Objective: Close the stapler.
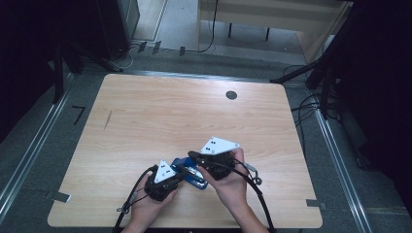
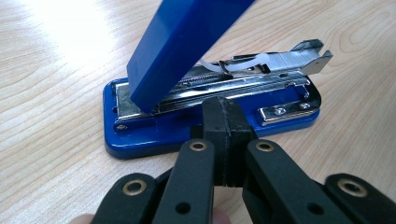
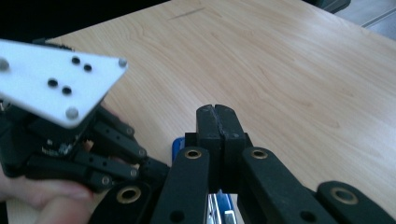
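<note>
From the high view I am looking down on a blue stapler (image 1: 192,174) lying near the front edge of the wooden surface (image 1: 160,111), tucked between my two hands. The left gripper (image 1: 179,175) is sitting at its left end and the right gripper (image 1: 193,156) is coming in from the right and above, so both are crowding the same small thing; its long axis is running roughly across the table, from one hand toward the other.

In the left gripper view the left gripper (image 2: 223,122) is showing its jaws pressed together with nothing between them, their tip just beside the near long side of the stapler's (image 2: 210,116) base. The blue lid is standing swung up and open, and the metal staple channel is lying bare, running left to right across my line of approach.

In the right gripper view the right gripper (image 3: 217,122) is also showing jaws pressed flat together and empty. The stapler (image 3: 177,145) is peeking out directly beneath them, so I am judging the right hand the better placed to come down on the lid.
</note>
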A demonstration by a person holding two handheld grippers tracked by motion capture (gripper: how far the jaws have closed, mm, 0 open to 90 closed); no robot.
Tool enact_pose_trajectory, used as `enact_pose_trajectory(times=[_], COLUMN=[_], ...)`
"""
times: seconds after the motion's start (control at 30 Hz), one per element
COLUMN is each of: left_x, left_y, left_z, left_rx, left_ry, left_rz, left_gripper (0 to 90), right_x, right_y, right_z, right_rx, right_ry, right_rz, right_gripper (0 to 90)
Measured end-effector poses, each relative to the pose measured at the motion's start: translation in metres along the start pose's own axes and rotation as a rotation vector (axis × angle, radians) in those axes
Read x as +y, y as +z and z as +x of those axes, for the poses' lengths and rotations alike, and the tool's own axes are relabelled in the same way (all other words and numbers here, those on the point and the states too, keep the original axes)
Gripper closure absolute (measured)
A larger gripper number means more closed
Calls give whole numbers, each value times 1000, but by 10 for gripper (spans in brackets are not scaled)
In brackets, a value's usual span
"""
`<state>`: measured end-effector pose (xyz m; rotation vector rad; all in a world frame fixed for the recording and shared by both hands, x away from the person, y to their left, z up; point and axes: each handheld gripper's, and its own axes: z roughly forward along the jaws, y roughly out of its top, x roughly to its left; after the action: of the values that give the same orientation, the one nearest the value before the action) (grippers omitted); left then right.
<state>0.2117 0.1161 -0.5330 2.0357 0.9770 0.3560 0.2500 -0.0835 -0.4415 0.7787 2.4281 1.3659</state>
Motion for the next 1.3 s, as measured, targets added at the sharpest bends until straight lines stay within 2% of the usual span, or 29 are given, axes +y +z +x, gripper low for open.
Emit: enact_pose_trajectory(times=[0.23, 0.6, 0.8, 1.0, 1.17, 1.3], left_x=[0, 0, 0, 0, 0, -1], left_y=[0, 0, 0, 0, 0, -1], left_z=[-1, -1, -1, -1, -1, 0], left_rx=[-13, -16, -19, -27, -36, -42], left_ry=[20, 18, 21, 27, 28, 24], left_rz=[18, 20, 22, 20, 24, 23], left_gripper=[900, 900, 900, 900, 900, 900], right_x=[-20, -51, -63, -70, -77, -82], right_y=[-8, -9, -9, -14, -12, -12], right_z=[-4, -7, -7, -7, -3, -4], right_rx=[-8, -5, -2, 8, -21, -2], right_ry=[20, 53, 73, 88, 93, 123], right_rz=[18, 57, 58, 32, 36, 11], right_gripper=[900, 900, 900, 900, 900, 900])
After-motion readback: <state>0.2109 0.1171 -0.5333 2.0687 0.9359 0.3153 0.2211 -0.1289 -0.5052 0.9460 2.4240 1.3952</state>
